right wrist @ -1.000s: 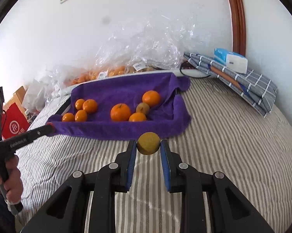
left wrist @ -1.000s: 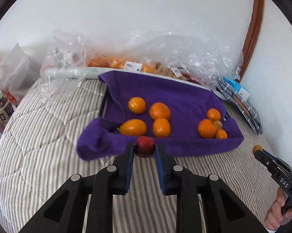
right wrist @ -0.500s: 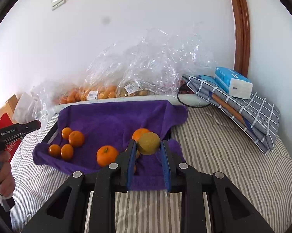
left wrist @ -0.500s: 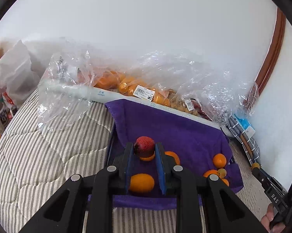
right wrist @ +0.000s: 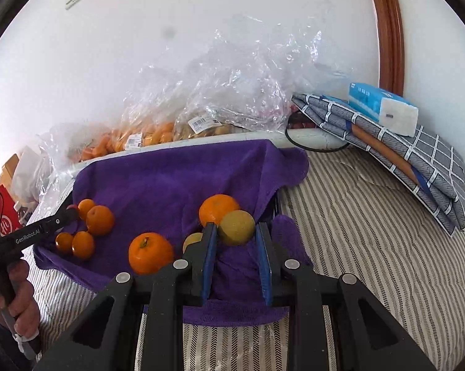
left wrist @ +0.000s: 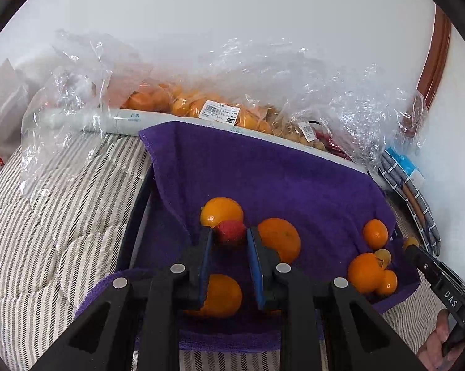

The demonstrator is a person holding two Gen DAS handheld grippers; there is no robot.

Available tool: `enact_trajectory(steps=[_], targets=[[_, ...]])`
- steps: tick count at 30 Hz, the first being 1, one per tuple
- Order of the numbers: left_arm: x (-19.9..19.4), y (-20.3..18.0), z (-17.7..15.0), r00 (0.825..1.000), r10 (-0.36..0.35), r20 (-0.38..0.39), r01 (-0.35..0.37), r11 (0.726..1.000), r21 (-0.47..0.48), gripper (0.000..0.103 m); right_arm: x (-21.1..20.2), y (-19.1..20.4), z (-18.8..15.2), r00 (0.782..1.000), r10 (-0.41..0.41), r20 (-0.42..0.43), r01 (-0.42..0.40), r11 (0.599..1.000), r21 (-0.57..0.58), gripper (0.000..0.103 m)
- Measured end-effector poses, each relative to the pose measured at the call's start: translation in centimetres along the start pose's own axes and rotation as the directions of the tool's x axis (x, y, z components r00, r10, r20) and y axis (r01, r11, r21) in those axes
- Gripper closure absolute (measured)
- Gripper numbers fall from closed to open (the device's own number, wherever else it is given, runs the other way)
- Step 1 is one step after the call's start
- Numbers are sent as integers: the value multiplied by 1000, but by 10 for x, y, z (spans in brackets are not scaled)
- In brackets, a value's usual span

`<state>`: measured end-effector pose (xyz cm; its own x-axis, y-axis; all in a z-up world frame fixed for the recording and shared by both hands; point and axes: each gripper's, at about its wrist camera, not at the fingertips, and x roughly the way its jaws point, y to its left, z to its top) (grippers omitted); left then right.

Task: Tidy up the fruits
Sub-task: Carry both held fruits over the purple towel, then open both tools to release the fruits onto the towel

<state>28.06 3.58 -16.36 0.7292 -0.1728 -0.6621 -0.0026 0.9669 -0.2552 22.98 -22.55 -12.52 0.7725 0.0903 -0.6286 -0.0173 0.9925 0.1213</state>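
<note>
Though partly hidden, perhaps seven oranges (left wrist: 278,238).

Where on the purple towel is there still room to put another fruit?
The far part of the purple towel is bare, between its back edge by the plastic bags and the nearest oranges. So is the middle strip, seen from the right wrist, between the left oranges and the orange. The front corners are crowded.

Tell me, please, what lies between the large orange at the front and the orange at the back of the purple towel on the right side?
In the right wrist view, a small yellow fruit lies between the front orange and the back orange.
</note>
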Motion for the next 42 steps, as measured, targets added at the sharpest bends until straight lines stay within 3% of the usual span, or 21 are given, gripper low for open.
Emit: enact_trajectory(steps=[5,28,42], targets=[[0,-6,-3,1000,12,3,-12,999,32,82,13,0,-5,999,5,-44,-5,1000,4,78],[2,-5,-4,1000,23,9,-23,999,34,81,18,3,-7,998,23,-61,-24,1000,-17,78],[-2,-1,-3,999,23,29,-24,1000,5,68,13,3,-9,998,39,-44,-39,999,-10,78]])
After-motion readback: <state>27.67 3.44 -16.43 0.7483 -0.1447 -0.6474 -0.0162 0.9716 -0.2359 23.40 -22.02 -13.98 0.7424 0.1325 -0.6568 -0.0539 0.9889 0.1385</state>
